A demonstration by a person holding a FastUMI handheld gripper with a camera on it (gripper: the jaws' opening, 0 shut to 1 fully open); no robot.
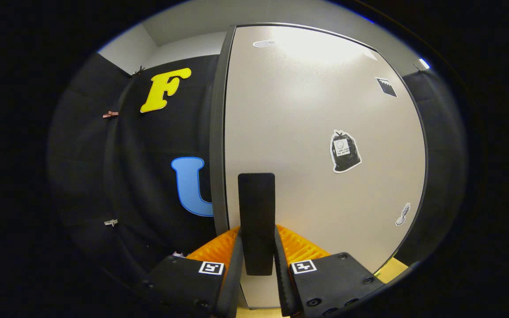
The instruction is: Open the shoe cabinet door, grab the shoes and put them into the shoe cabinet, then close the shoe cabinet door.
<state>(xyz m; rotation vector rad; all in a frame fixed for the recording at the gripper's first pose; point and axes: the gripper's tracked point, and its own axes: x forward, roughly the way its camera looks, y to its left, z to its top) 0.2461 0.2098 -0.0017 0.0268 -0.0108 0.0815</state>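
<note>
Black cloth walls the booth behind and to the left of the shoe cabinet door [316, 132], a pale panel in a dark frame that stands shut and upright right in front of us, with a few small stickers [345, 151] scattered over its face. We see the gripper [257, 256] right up at the door's lower left part, its fingers [237, 260] drawn narrow and pressing from both sides on the dark upright door handle [256, 207] between them.
</note>
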